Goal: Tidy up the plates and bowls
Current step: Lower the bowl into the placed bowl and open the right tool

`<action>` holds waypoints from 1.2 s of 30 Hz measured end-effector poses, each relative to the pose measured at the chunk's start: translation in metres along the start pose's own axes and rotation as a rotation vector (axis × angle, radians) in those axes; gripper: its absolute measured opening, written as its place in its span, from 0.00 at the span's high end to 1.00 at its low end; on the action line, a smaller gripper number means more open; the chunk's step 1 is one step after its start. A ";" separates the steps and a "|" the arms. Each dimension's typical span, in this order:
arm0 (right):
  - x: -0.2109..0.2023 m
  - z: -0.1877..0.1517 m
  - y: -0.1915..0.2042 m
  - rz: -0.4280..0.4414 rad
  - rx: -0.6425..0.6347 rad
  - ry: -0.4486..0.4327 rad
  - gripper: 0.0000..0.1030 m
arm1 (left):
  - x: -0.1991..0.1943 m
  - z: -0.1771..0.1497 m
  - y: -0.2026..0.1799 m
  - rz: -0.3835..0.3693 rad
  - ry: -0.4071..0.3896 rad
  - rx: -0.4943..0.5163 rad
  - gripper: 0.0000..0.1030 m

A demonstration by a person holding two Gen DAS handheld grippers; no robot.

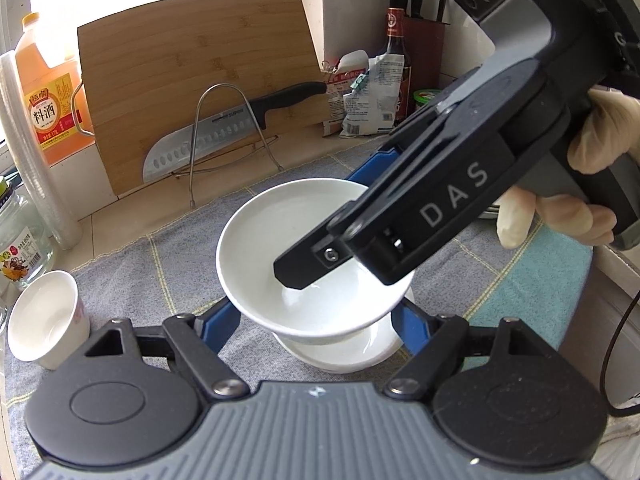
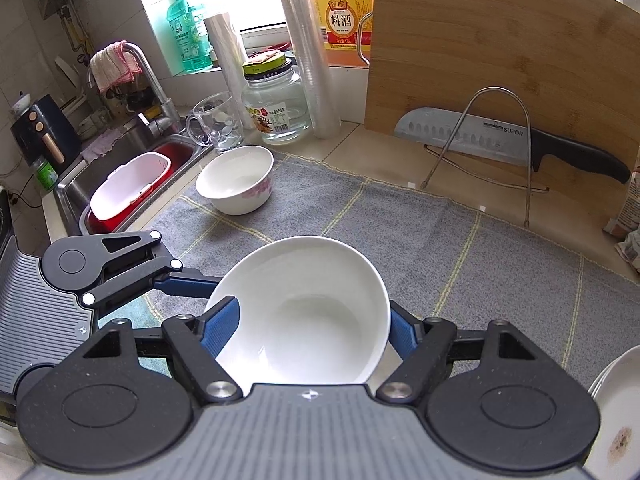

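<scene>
A plain white bowl [image 1: 288, 248] tilts over a second white bowl [image 1: 344, 354] that stands on the grey cloth. My right gripper [image 1: 320, 268] is shut on the upper bowl's rim, one finger inside it; the bowl [image 2: 304, 320] also fills its own view between the blue pads [image 2: 222, 330]. My left gripper [image 1: 316, 320] is open, its blue fingers [image 1: 222, 322] either side of the lower bowl. A bowl with pink flowers [image 2: 238, 184] sits on the cloth near the sink; it also shows in the left wrist view [image 1: 46, 322]. White plates [image 2: 618, 416] lie at the right.
A bamboo cutting board [image 2: 500, 64] leans on the wall behind a wire rack [image 2: 496, 128] holding a knife [image 2: 516, 144]. A glass jar [image 2: 276, 100], glass mug [image 2: 216, 120], cup stack [image 2: 308, 52] and cooking wine jug [image 2: 340, 8] stand near the sink [image 2: 132, 176].
</scene>
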State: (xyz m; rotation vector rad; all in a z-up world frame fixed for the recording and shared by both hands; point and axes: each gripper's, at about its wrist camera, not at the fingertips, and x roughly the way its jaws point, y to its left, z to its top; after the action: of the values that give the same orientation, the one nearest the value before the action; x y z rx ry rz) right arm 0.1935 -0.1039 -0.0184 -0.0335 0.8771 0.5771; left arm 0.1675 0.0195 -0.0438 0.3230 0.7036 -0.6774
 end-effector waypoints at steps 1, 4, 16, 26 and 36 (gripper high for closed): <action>0.000 -0.001 -0.001 0.000 0.006 0.001 0.20 | 0.001 0.000 -0.001 -0.003 0.000 0.001 0.21; 0.001 -0.004 -0.005 -0.006 0.018 0.007 0.20 | 0.003 -0.001 -0.003 -0.011 0.006 0.002 0.21; 0.012 -0.014 -0.014 -0.008 0.049 0.036 0.20 | 0.016 -0.005 -0.006 -0.024 0.044 0.009 0.21; 0.022 -0.022 -0.019 -0.013 0.069 0.067 0.20 | 0.027 -0.007 -0.008 -0.037 0.075 0.016 0.21; 0.026 -0.027 -0.022 -0.015 0.083 0.076 0.20 | 0.031 -0.008 -0.009 -0.038 0.079 0.029 0.20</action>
State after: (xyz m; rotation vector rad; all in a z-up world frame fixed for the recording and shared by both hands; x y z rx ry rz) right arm 0.1981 -0.1171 -0.0593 0.0134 0.9728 0.5275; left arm 0.1750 0.0020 -0.0710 0.3653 0.7775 -0.7143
